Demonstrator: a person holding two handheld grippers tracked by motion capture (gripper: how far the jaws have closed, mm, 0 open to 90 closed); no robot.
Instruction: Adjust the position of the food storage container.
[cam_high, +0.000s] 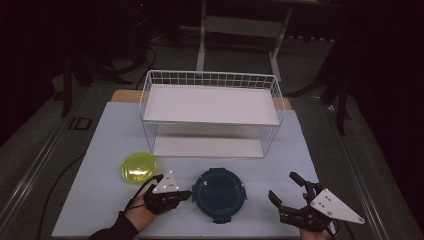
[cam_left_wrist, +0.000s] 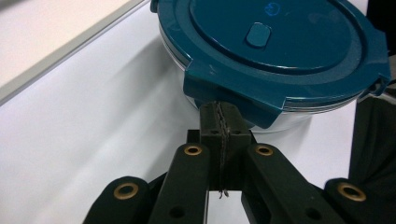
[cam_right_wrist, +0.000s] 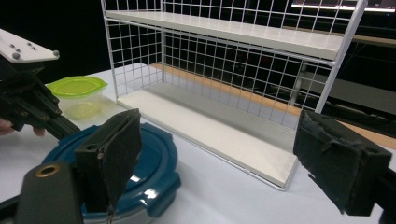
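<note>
The round container (cam_high: 219, 194) has a dark teal clip-on lid over a clear base. Just beside it, the left gripper (cam_high: 187, 194) is closed, empty; the right gripper (cam_high: 285, 190) gapes wide.

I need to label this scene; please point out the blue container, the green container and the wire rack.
blue container (cam_high: 218, 192), high view, centre of its lid.
green container (cam_high: 138, 167), high view, middle of its lid.
wire rack (cam_high: 210, 103), high view, bare top shelf.

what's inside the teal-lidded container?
Cannot tell. The teal lid covers the round container, latches down; only a pale strip of wall shows under the rim. The left gripper, jaws shut, sits at a lid latch.
</note>
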